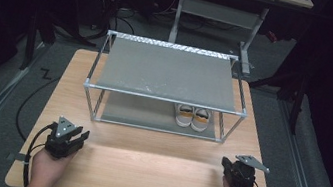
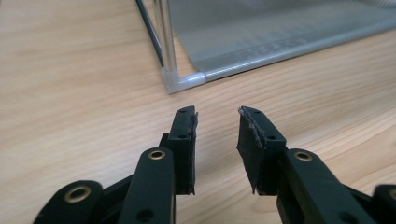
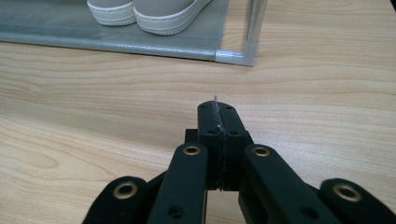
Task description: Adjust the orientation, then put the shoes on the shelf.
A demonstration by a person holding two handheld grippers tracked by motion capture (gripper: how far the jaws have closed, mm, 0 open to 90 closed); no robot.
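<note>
A wooden table point(image 1: 142, 170) holds a metal rack point(image 1: 163, 98) with two grey cloth shelves. A pair of shoes point(image 1: 192, 117) sits on the low shelf, near the right end, heels facing the person. The top shelf hangs over the shoes like a roof, and the thin front right post point(image 1: 229, 129) stands just beside them.

The left gripper point(image 1: 77, 138) is at the near left of the table. Its jaws are spread apart with nothing between them. In the left gripper view, the rack's front left corner point(image 2: 180, 83) is close ahead.

The right gripper point(image 1: 227, 163) is at the near right. Its jaws are pressed together and hold nothing. Bare table lies between it and the shoes point(image 3: 149, 11).
</note>
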